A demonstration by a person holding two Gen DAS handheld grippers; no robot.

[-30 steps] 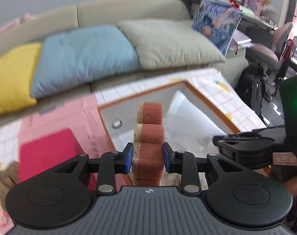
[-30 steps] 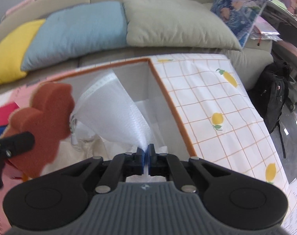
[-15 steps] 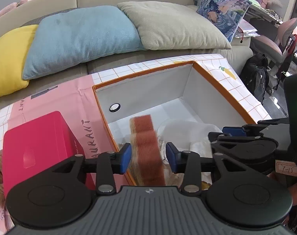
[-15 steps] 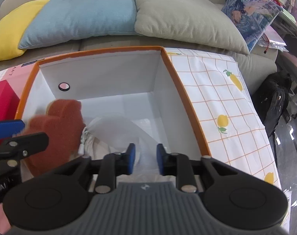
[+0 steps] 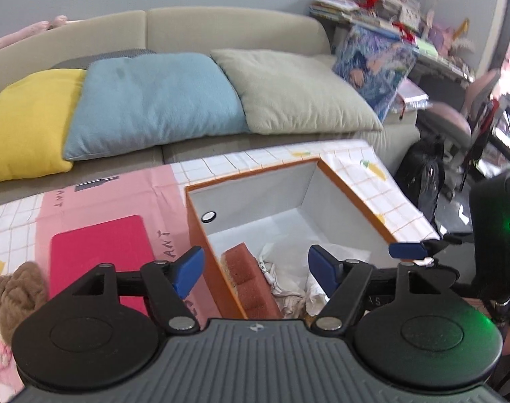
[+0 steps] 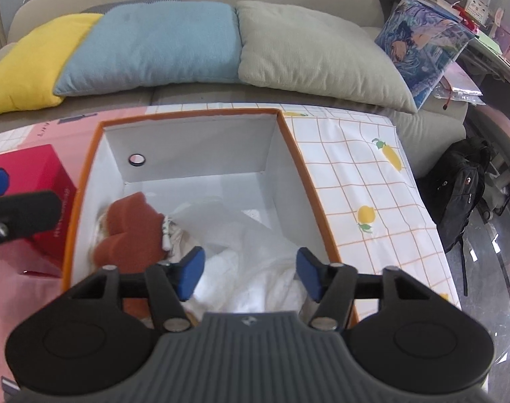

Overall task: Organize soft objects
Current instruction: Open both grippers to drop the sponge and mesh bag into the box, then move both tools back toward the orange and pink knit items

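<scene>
Below both tongs sits the box (image 6: 315, 181), orange rim, white inside. Sponge (image 6: 134, 231) lies in its left part, leaning on the left wall; white cloth (image 6: 255, 262) fills the near right part, touching the sponge's right edge. Both soft items look released inside.

State of the tongs:
- left tongs (image 5: 255, 265): jaws opening, nearly full width, nothing pressed between the pads. Sponge shows under the gap, clear of both pads.
- right tongs (image 6: 250, 277): jaws opening, mid width, cloth visible below the gap; pads don't pinch it as far as I can tell.

Step in hand, my read: the release/retreat after the drop. To do it well:
- finish opening before lifting, so no fold of cloth snags a pad and gets dragged back out
- pull straight up and back, clear of the orange rim
- keep the two tongs apart; the left one's tip already shows at the left edge of the right view

Left of the left tongs, on the table (image 5: 362, 168): red box (image 5: 100, 252), and a brown knitted item (image 5: 16, 288) beyond it at the frame edge. Likely the next soft pick, plus something pink below it, too cut off to identify.

Pose: both tongs pitch steeply down toward the box, side by side, left over the box's left wall, right over its near middle. Neither is rolled noticeably.
</scene>
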